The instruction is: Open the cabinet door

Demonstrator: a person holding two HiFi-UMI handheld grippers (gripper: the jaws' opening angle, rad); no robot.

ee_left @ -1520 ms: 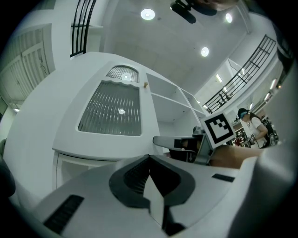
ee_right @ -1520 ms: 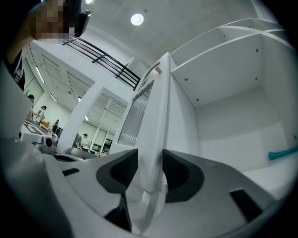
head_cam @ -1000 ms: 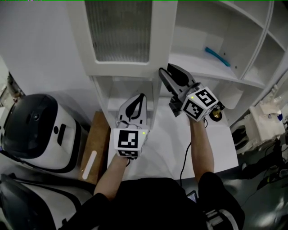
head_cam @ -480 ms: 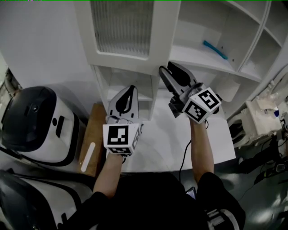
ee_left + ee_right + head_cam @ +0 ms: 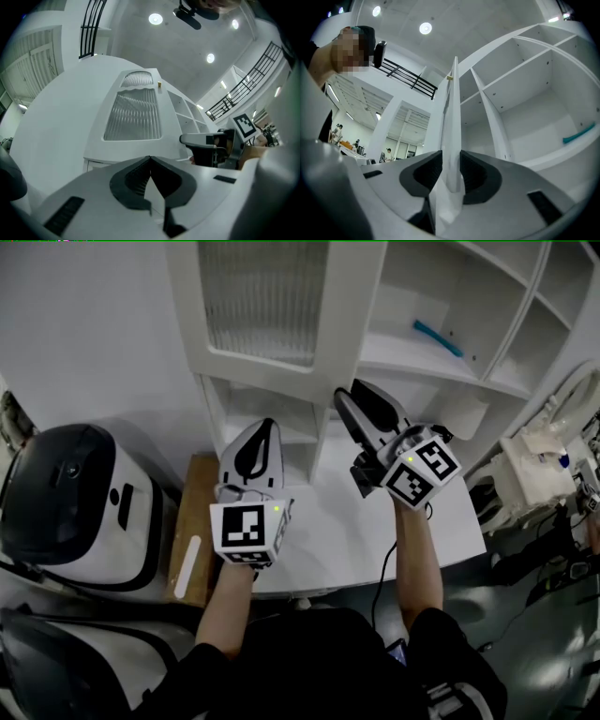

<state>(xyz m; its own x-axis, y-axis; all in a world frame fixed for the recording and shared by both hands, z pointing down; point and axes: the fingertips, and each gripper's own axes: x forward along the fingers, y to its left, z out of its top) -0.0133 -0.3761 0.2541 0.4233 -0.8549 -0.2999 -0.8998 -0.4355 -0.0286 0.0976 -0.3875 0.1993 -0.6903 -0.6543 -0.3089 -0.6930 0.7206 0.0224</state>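
Desk: white top (image 5: 328, 535) under both forearms; wooden board (image 5: 192, 531) at its left end.
Left tongs (image 5: 266, 426): pressed together, empty, low beside the door and apart from it.
Right tongs (image 5: 354, 395): clamped on the door's free edge.
Cabinet door (image 5: 281, 367): white frame, ribbed pane. Long axis upright, standing out from the cabinet, free edge toward the person.
Shelves (image 5: 403, 357): open, behind the door; teal item (image 5: 438, 337) on one.
Views: left gripper view shows the pane's face; right gripper view, the door edge-on.
Room: ceiling lamps and black railings, gripper views only.
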